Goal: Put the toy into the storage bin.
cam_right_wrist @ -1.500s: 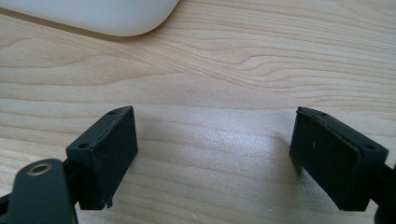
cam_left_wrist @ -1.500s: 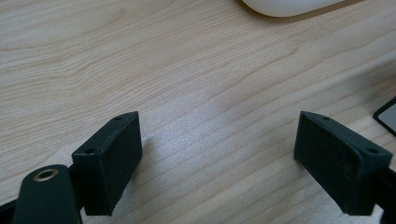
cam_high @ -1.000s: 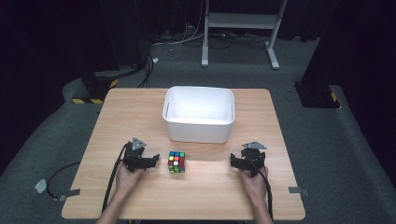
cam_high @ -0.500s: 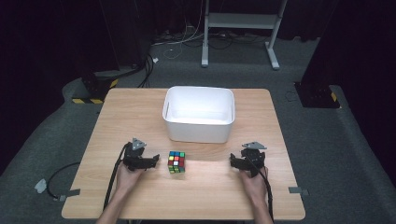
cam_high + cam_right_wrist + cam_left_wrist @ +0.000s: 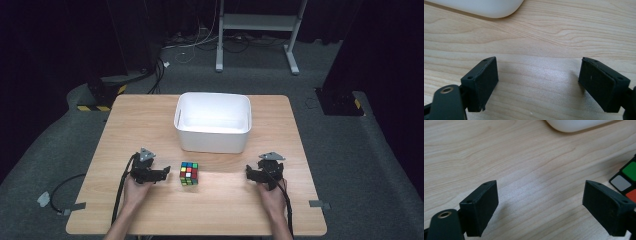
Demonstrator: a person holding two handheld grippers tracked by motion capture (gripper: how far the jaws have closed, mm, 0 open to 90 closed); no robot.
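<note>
The puzzle cube (image 5: 189, 173) rests on the wooden table (image 5: 150, 120) just in front of the white bin (image 5: 213, 121), with the left gripper (image 5: 161, 174) just beside it and the right gripper (image 5: 248, 173) well apart, both jaw pairs spread wide and empty.

No visible change, left gripper (image 5: 159, 174), right gripper (image 5: 252, 173) and cube (image 5: 189, 173) placed as before
</note>
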